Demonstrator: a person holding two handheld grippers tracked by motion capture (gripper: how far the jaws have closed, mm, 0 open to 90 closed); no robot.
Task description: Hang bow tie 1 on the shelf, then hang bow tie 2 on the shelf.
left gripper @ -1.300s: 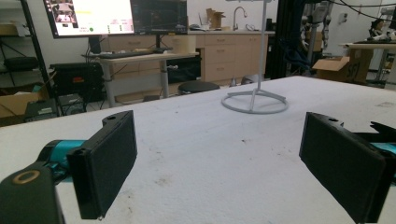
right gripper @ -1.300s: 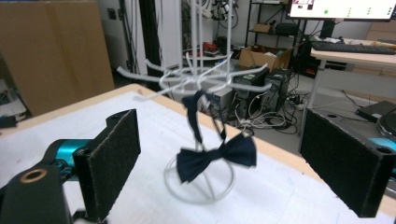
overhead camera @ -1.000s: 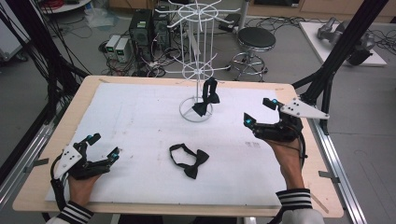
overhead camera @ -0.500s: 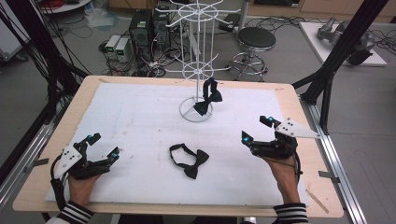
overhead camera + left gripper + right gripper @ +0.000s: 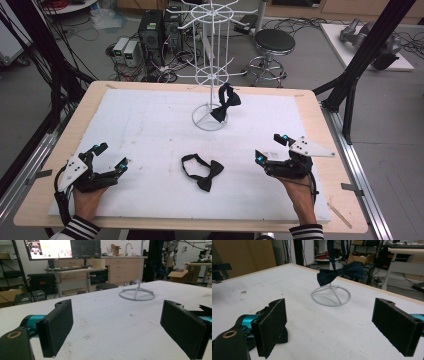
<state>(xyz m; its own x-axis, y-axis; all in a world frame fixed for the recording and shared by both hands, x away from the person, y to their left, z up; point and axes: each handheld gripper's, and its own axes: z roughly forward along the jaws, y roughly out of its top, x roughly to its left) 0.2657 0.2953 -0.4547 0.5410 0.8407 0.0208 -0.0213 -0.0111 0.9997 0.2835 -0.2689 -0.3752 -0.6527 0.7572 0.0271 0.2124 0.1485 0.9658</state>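
Right gripper (image 5: 270,148) now sits lower over the desk (image 5: 150,125) than a second ago, jaws open and empty; left gripper (image 5: 111,156) open, unmoved; bow tie (image 5: 202,171) lies between them, ungrasped

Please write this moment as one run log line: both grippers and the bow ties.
left hand-held gripper: open, on table | right hand-held gripper: open, empty | loose bow tie: flat between them | hung bow tie: on wire stand
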